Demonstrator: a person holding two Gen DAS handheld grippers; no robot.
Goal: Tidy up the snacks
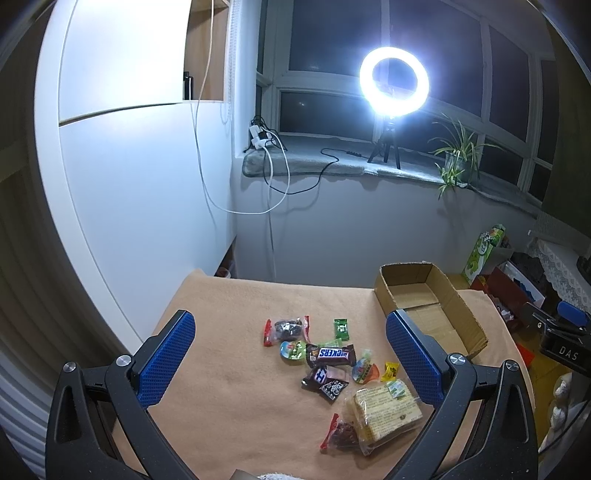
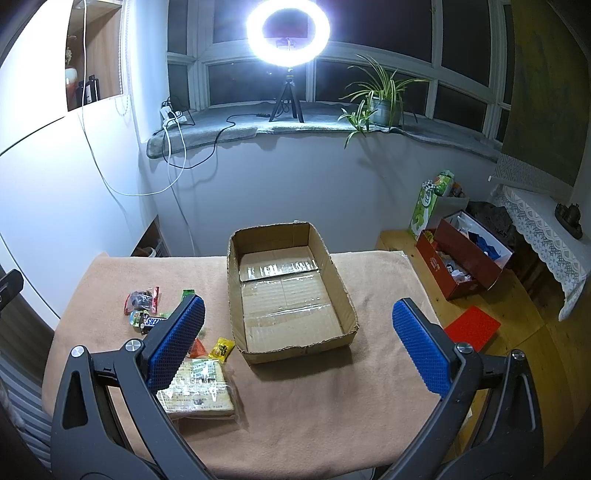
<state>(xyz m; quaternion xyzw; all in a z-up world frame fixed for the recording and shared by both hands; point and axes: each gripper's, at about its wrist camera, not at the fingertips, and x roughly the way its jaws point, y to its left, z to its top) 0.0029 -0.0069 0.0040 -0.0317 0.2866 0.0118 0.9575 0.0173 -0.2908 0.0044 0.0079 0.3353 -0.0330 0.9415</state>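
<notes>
Blue-padded left gripper (image 1: pixel 291 354) spread above snacks (image 1: pixel 332 365), right gripper (image 2: pixel 297 343) spread

Place: a room in a home, lit at night.
Window: a wide bay window with white frames (image 2: pixel 369 79) and dark panes.
Sill: a grey padded sill (image 2: pixel 229 123) carrying a green spider plant in a pot (image 2: pixel 382 98) and a white power strip with cables (image 2: pixel 171 114).
Lighting: a glowing white ring light on a small black tripod (image 2: pixel 288 31), standing on the sill.
Furniture: a table under a peach fleece cloth (image 2: pixel 314 398); white cupboard panels (image 1: pixel 140 155); a side surface with a white lace cover (image 2: pixel 543 229).
Floor: light wooden boards (image 2: pixel 524 332) with an open red cardboard box of household odds (image 2: pixel 465 258) and a green printed carton (image 2: pixel 424 210) near the wall.
</notes>
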